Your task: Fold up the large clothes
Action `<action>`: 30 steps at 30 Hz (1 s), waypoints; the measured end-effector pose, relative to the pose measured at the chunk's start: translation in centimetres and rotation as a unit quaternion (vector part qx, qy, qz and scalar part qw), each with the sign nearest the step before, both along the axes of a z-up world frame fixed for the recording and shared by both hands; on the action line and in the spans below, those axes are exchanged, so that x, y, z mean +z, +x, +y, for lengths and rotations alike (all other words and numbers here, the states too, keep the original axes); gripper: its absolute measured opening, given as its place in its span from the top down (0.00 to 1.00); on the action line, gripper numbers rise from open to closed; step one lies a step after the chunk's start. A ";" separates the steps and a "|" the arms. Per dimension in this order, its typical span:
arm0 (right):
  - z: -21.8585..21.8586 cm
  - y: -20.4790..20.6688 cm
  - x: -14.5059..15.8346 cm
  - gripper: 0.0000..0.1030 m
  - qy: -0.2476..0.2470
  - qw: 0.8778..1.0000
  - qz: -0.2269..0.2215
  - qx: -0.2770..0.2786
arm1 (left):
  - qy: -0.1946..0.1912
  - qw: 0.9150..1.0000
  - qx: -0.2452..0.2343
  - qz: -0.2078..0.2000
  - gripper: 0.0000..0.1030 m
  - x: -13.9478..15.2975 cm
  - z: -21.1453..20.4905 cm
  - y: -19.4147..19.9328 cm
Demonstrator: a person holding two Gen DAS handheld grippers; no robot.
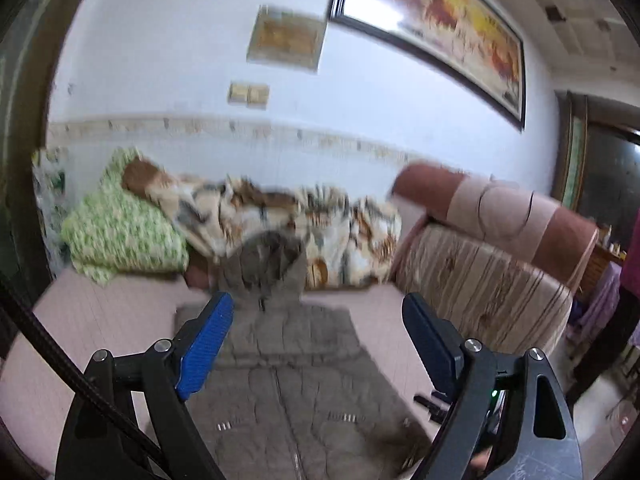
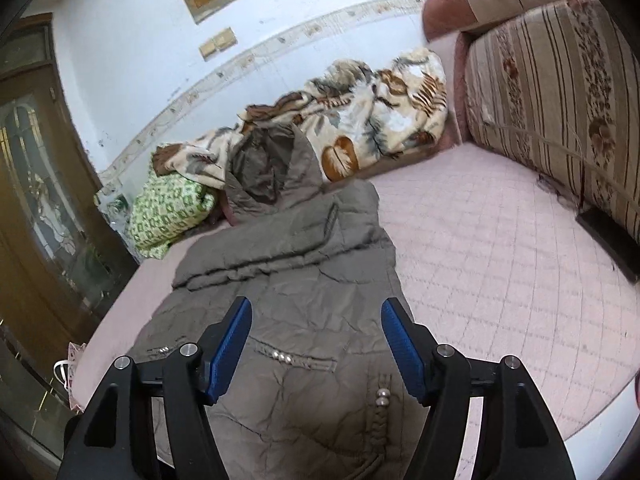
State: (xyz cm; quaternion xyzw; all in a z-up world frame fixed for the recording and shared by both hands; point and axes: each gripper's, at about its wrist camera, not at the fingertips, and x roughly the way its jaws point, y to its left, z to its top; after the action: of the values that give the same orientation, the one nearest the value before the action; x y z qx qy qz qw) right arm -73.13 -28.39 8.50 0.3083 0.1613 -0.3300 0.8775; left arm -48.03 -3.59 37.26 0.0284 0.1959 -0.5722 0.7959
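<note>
A large grey-brown padded hooded coat [image 2: 304,280] lies flat on a pink quilted bed [image 2: 480,248], hood toward the wall, one sleeve folded across the chest. It also shows in the left wrist view [image 1: 288,352]. My left gripper [image 1: 320,316] is open and empty, held above the coat's lower half. My right gripper [image 2: 316,320] is open and empty, just above the coat's waist, near the pocket with metal studs [image 2: 282,356].
A patterned blanket [image 2: 360,120] and a green pillow [image 2: 168,208] lie at the wall behind the hood. A striped headboard cushion [image 2: 560,100] bounds the bed's right side. A wooden glass door [image 2: 32,184] stands at left. The bed's rounded edge [image 2: 600,412] is near right.
</note>
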 end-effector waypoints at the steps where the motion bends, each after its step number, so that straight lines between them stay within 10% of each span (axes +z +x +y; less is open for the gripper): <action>1: -0.1 0.0 -0.4 0.30 0.008 1.000 -0.005 -0.001 | 0.012 1.000 -0.001 0.008 0.17 -1.4 -0.6 0.6; 18: -1.8 7.2 -3.2 0.24 0.020 0.998 0.040 0.049 | 0.201 0.965 0.151 0.079 0.17 -25.4 -6.9 15.6; 23: -2.7 10.3 -3.5 0.24 0.051 0.993 0.049 0.092 | 0.211 0.963 0.153 0.068 0.17 -26.5 -11.3 18.1; 30: -7.9 16.5 3.4 0.24 0.046 0.993 0.056 0.094 | 0.177 0.972 0.135 0.078 0.17 -24.9 -17.8 22.9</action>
State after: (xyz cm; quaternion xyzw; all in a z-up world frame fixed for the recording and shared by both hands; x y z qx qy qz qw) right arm -56.58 -36.33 11.92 0.3128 0.2532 -0.2551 0.8792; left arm -25.17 -21.42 12.36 0.0977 0.3577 -0.4160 0.8303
